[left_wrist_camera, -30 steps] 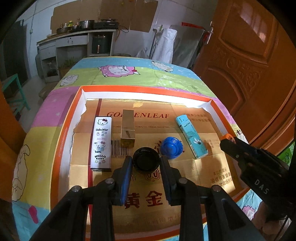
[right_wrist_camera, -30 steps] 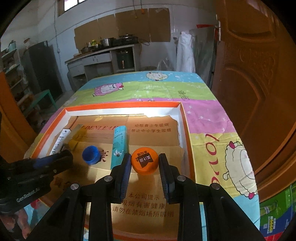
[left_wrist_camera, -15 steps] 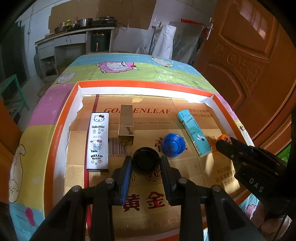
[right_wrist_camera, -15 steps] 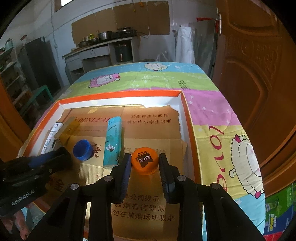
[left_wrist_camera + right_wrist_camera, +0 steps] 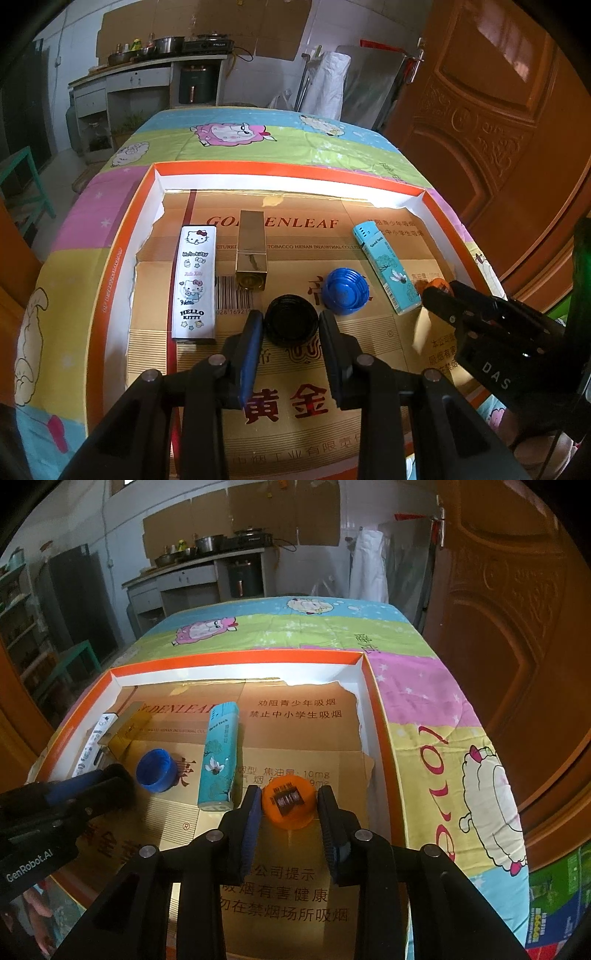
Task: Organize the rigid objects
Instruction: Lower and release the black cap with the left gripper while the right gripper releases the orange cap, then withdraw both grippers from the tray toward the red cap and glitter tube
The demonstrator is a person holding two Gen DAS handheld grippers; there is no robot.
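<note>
Both grippers sit low over the orange-rimmed shallow cardboard tray (image 5: 122, 236) on the cartoon-print tablecloth (image 5: 236, 147), each with a cap between its fingers. The left gripper (image 5: 291, 328) has its jaws on either side of the round black bottle cap (image 5: 292, 324), lower centre of the left view; they look closed onto it, though I cannot be sure the pads truly press it. The right gripper (image 5: 289, 805) likewise brackets the round orange cap with a dark label (image 5: 289, 803), lower centre of the right view, jaws seemingly pinching its sides. Farther up the tray lie the long things in a loose row: the white Hello Kitty rectangular box (image 5: 195, 280) at the left, the gold rectangular box (image 5: 252, 254) beside it, and the teal slim box with a bird print (image 5: 386, 273) to the right, slightly slanted. A round blue ribbed cap (image 5: 345, 291) rests just right of the black one, apart from it. By my judgement the boxes are already laid out, and the caps are the part in hand: two are gripped but not yet placed, and the blue one awaits.
</note>
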